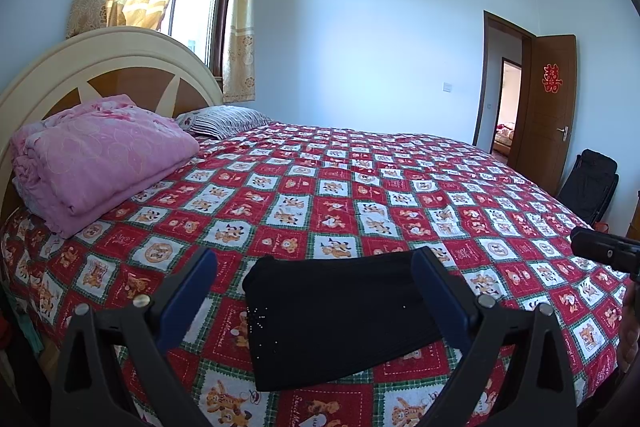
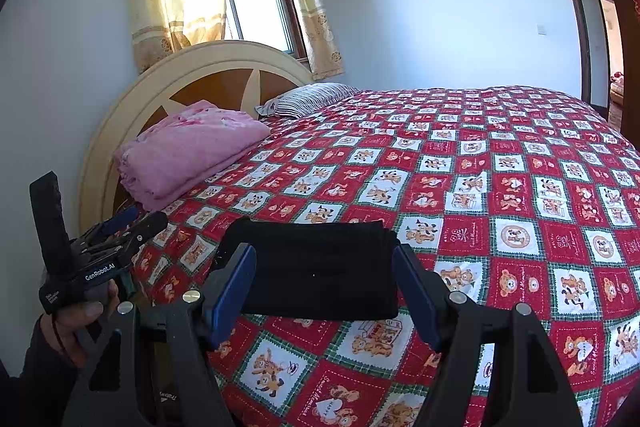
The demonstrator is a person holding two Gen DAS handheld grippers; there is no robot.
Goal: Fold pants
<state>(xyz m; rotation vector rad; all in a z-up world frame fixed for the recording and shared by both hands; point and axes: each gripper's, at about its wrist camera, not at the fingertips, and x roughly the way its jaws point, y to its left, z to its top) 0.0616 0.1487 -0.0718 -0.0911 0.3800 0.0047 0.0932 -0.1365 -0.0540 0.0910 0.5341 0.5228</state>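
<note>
The pants (image 1: 340, 319) lay as a compact black rectangle on the bed (image 1: 360, 187), close to its near edge and toward the headboard (image 1: 132, 67) end, with patterned cover showing on all sides of them. Judged from that shape, the folding looked finished or very nearly so: several layers were stacked, the outline was squared off, and no leg or waistband trailed loose. At most a little tidying of the slightly uneven far edge seemed left.

Both tools were off the garment. The left gripper (image 1: 316, 267) had its jaws spread wide and released, with the pants visible beyond and between them but nothing pinched. The right gripper (image 2: 324, 267) stood likewise with its jaws apart and holding nothing, the bundle framed in the gap without contact that I could see.

The pants were a soft, matte, dark knit that swallowed light; a scatter of tiny pale dots, possibly studs or lint, showed near one end. The bed cover was thin printed cotton, a checker of red and white squares with cartoon bears and green borders, lying mostly flat with faint ripples. By the headboard corner sat a folded pink quilt (image 1: 100, 163), puffy and faintly patterned, and beside it a striped pillow (image 1: 224, 121). The headboard was a rounded cream arch with brown wood panels.
</note>
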